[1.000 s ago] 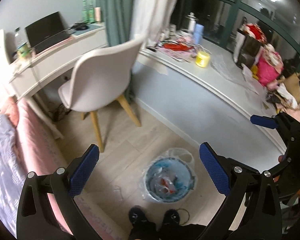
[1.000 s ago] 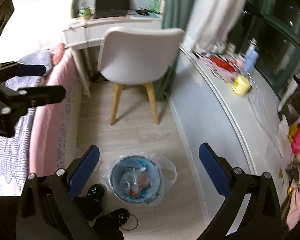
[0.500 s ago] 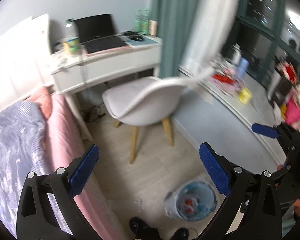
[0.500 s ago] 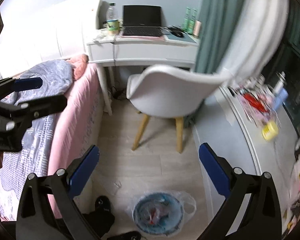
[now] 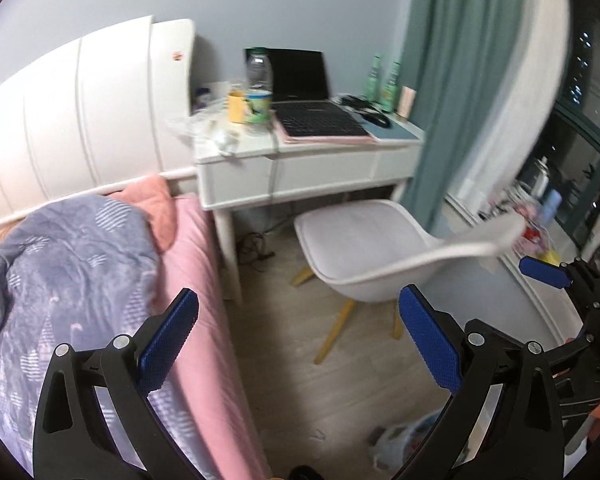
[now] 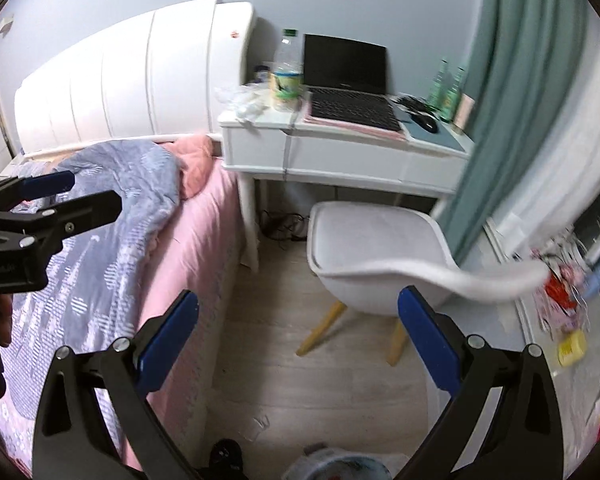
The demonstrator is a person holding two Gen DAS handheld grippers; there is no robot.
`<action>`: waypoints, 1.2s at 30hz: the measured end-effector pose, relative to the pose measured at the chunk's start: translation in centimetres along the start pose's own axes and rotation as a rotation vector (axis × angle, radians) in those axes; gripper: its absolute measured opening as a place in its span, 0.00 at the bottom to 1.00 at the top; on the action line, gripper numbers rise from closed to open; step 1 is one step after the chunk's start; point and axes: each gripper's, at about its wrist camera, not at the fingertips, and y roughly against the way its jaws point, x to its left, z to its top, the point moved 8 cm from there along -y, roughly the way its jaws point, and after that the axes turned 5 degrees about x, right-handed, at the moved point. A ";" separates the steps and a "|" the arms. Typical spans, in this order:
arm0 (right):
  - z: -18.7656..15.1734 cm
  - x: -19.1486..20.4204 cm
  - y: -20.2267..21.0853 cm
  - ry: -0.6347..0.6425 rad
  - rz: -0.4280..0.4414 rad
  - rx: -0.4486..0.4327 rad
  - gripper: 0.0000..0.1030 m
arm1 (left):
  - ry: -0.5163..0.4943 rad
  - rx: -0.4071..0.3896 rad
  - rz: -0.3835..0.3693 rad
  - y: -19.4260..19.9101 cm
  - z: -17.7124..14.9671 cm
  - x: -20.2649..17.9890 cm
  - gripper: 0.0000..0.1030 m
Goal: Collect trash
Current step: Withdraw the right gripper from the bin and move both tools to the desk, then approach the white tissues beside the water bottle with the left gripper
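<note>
My left gripper (image 5: 298, 320) is open and holds nothing, hanging over the floor between the bed and the chair. My right gripper (image 6: 298, 320) is also open and empty, in much the same place. Crumpled clear plastic and tissue (image 5: 220, 136) (image 6: 244, 104) lie on the left end of the white desk (image 5: 300, 168) (image 6: 340, 160). Beside them stand a plastic bottle (image 5: 259, 68) (image 6: 286, 54) and a printed cup (image 5: 259, 106) (image 6: 286, 88). A bin lined with a plastic bag (image 5: 404, 448) (image 6: 340, 468) shows at the bottom edge, partly cut off.
A white chair (image 5: 360, 248) (image 6: 364, 248) stands before the desk, which carries an open laptop (image 5: 312, 116). A pink bed with a grey blanket (image 5: 60, 260) fills the left. A cluttered window ledge (image 6: 564, 280) runs along the right. Small clear scraps (image 6: 260, 428) lie on the floor.
Both grippers have tilted up and swung left, from looking down at the bin to facing the desk and bed. The bin has slid to the bottom edge. Both stayed open.
</note>
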 end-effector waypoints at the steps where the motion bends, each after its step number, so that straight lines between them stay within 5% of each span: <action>1: 0.6 0.5 -0.2 0.007 0.003 -0.005 0.94 | 0.007 -0.004 0.006 -0.1 0.2 0.6 0.95; 7: 4.7 3.1 -1.6 0.032 0.032 -0.020 0.94 | 0.073 -0.042 0.047 0.4 2.6 5.3 0.95; 20: 12.3 4.1 -4.9 0.081 0.051 -0.071 0.94 | 0.077 -0.099 0.075 -1.7 9.2 7.6 0.95; 36: 23.3 0.4 -16.9 0.118 0.143 -0.035 0.94 | 0.054 -0.037 0.085 -16.2 20.8 9.2 0.94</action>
